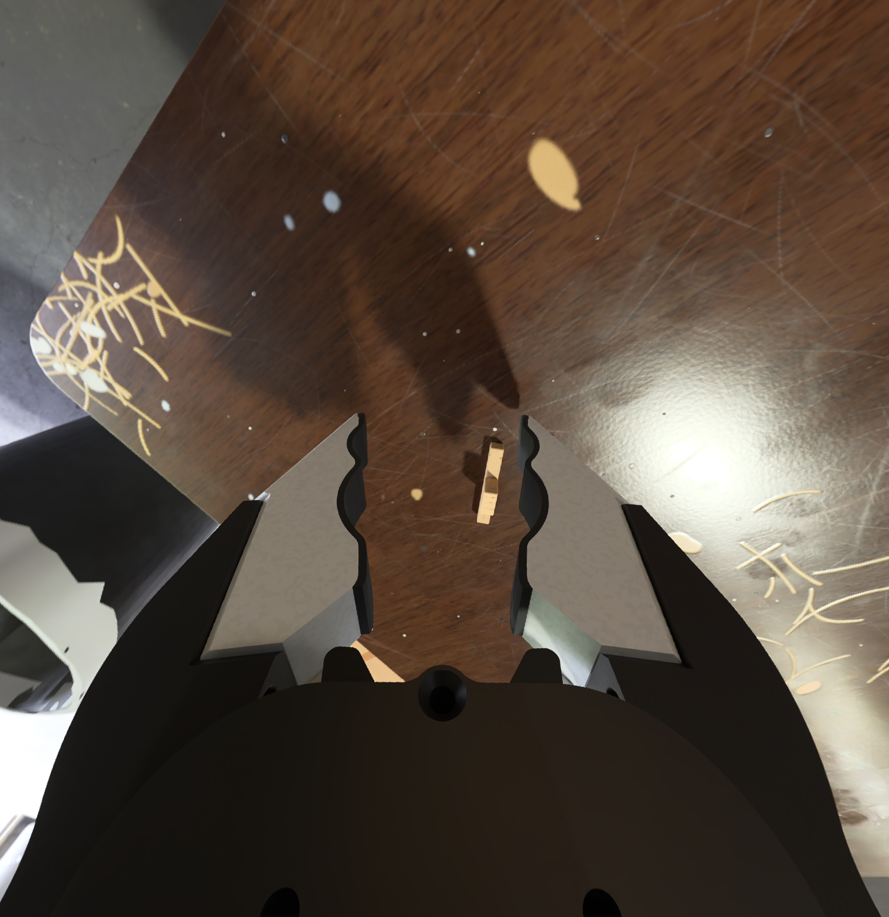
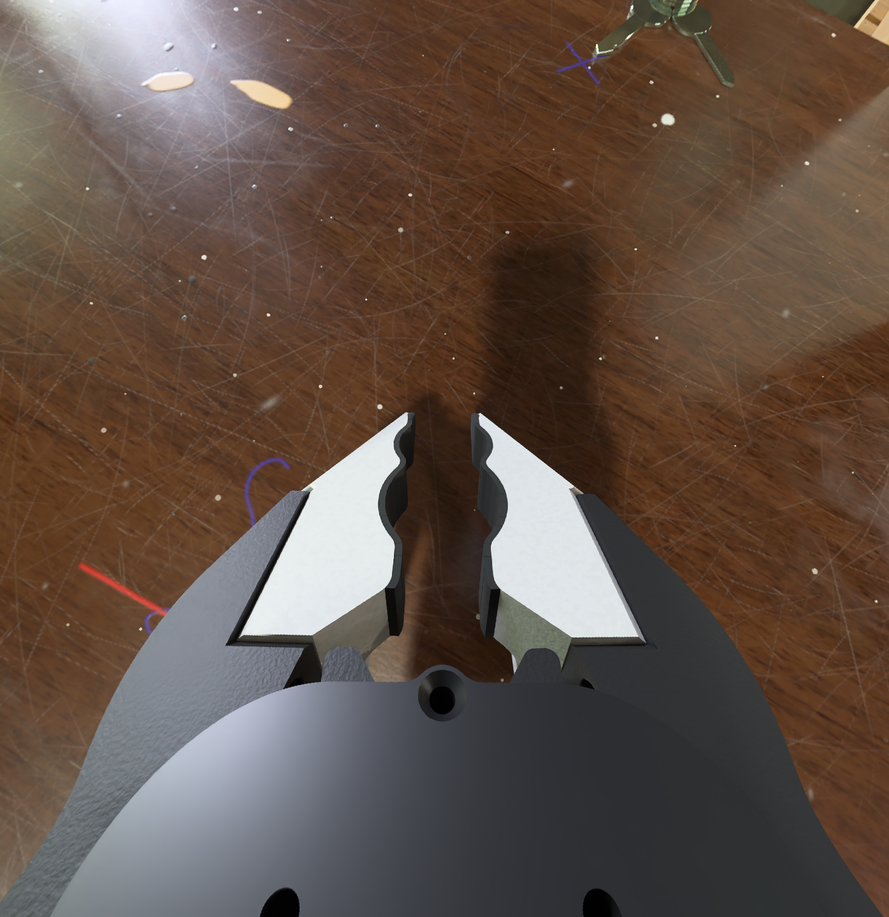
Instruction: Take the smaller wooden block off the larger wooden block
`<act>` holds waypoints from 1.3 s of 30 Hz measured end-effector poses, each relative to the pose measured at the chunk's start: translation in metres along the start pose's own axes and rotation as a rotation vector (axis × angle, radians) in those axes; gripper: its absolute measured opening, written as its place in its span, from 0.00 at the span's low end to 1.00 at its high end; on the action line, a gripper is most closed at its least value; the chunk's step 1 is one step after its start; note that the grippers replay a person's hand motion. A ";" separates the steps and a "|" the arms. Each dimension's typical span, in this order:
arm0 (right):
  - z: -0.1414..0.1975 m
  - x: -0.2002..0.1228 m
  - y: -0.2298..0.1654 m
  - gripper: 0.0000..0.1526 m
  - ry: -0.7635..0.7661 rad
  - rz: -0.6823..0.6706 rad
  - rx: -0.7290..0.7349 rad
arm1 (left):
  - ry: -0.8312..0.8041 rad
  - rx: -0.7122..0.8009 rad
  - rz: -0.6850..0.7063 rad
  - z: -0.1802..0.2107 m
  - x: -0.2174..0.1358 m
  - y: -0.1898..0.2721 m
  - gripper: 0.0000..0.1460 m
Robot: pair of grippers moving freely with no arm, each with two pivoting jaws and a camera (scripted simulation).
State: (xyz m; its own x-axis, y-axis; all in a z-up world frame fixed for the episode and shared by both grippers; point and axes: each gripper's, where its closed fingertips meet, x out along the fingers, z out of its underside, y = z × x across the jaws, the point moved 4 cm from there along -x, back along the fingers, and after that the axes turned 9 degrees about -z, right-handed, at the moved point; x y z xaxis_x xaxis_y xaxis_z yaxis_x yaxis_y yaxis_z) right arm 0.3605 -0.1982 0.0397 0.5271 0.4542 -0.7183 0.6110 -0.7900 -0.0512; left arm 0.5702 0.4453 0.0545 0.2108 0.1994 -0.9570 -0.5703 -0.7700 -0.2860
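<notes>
The scratched brown counter (image 1: 631,149) spreads wide; the left gripper (image 1: 441,422), jaws apart, hangs above the pale wooden blocks (image 1: 491,480), their long axis running near-to-far, right of centre; the right gripper (image 2: 442,417), also apart, sees neither.

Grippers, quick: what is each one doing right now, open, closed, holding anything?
Left gripper: open, holding nothing; the wooden blocks lie on the table beyond its fingers.
Right gripper: open, empty, over bare table.

Keys (image 2: 665,30) and pale wooden piece (image 2: 881,22) are cut off by the edges.
</notes>
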 end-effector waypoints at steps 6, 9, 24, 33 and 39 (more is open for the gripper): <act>0.001 0.000 0.000 0.15 -0.002 -0.038 0.010 | -0.024 0.116 0.099 0.015 -0.005 0.021 0.46; 0.001 0.000 0.001 0.15 -0.003 -0.055 0.013 | -0.136 0.211 0.091 0.027 -0.010 0.028 0.40; 0.000 0.000 -0.001 0.14 -0.004 -0.053 -0.013 | -0.157 0.150 -0.003 0.037 -0.009 0.015 0.03; 0.000 0.001 -0.004 0.16 -0.006 -0.081 -0.031 | 0.134 0.137 -0.481 0.027 -0.154 -0.003 0.03; -0.001 0.002 -0.007 0.18 -0.011 -0.114 -0.038 | 0.478 0.158 -0.592 0.005 -0.279 0.048 0.03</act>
State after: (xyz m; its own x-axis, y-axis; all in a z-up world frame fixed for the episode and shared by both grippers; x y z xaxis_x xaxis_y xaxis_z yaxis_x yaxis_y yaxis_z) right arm 0.3582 -0.1908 0.0394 0.4462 0.5357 -0.7169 0.6888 -0.7170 -0.1070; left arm 0.4799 0.3553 0.3073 0.8145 0.2397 -0.5283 -0.3550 -0.5143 -0.7807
